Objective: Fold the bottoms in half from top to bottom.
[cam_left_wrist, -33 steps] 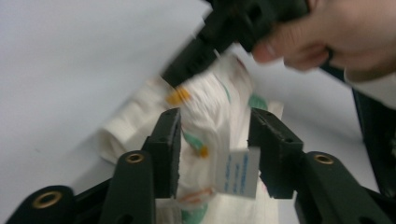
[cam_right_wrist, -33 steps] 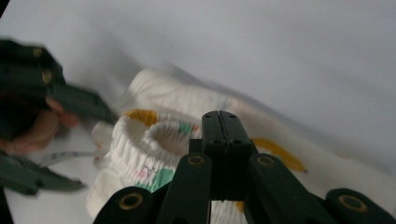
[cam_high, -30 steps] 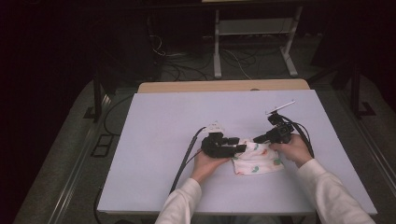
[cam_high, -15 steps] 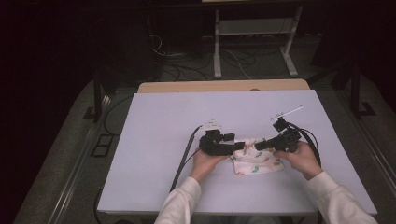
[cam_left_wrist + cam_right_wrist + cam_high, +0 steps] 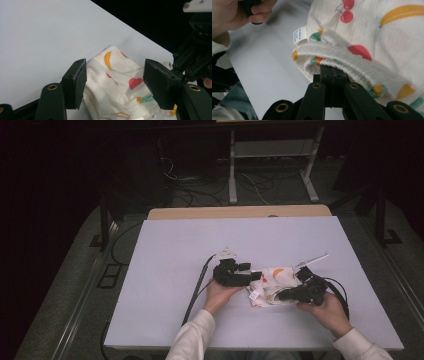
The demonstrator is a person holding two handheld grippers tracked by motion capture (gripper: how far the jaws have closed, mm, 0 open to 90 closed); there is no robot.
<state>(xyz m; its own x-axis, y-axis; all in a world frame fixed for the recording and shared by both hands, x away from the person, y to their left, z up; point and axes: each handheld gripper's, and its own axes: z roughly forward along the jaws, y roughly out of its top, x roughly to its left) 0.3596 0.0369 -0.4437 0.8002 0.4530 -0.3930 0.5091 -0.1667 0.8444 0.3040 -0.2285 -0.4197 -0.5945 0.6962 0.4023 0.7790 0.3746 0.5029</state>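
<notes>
Soft ribbed fruit-print cloth [image 5: 362,37]: right hand-held gripper [image 5: 332,68] clamped on hem; left hand-held gripper [image 5: 115,82] just opening, apart.

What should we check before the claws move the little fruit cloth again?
1. Right claw pinching the fruit cloth: ok, jaws shut on its ribbed hem.
2. Left claw let go: ok, its jaws have just been opening; the cloth lies between them, pads apart from it.
3. Cloth all on the table: ok, well inside the edges.
4. Cloth flat: not ok, it is bunched and folded over.
5. Label free: ok, it sticks out at the hem.
6. Cables away from the cloth: cannot tell on the right side.
</notes>
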